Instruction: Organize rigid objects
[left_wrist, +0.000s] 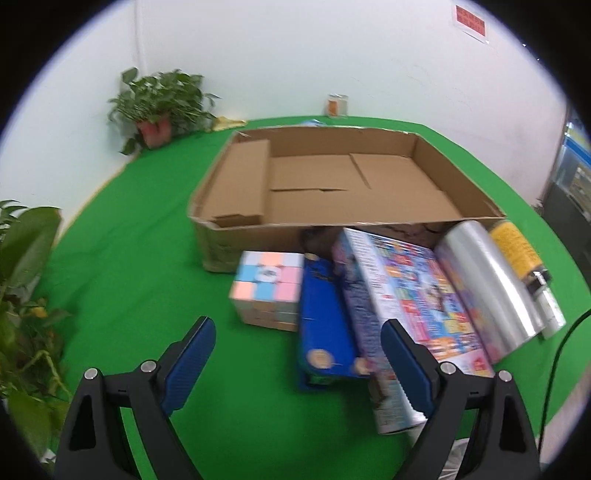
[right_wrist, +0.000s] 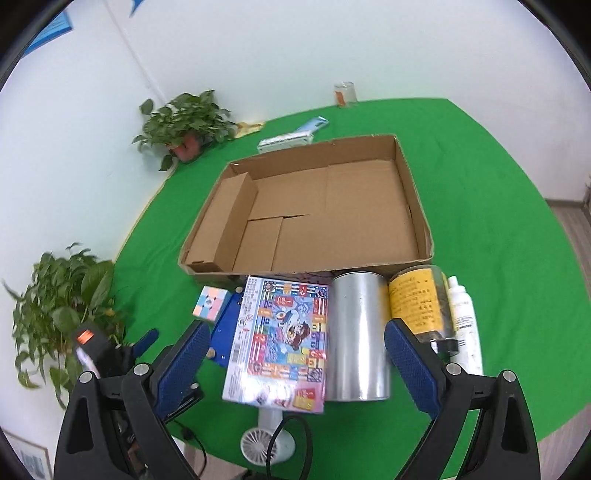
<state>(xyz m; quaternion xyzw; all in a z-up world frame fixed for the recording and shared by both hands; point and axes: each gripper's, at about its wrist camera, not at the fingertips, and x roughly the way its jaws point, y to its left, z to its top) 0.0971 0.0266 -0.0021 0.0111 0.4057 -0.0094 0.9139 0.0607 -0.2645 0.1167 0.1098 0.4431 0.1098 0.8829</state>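
Both views are bright and evenly lit, with soft, faint shadows on the green table (right_wrist: 480, 221). Fisheye bending curves its edge and leaves dark corners around each circular picture. The left wrist view is blurred, most of all on the game box (left_wrist: 413, 295); glare streaks the silver can (right_wrist: 358, 332).

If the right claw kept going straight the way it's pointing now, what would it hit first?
Most likely the colourful flat game box or the shiny silver cylindrical can beside it; both lie between the open right claw fingers' line. Depth is unclear, so which comes first is uncertain.
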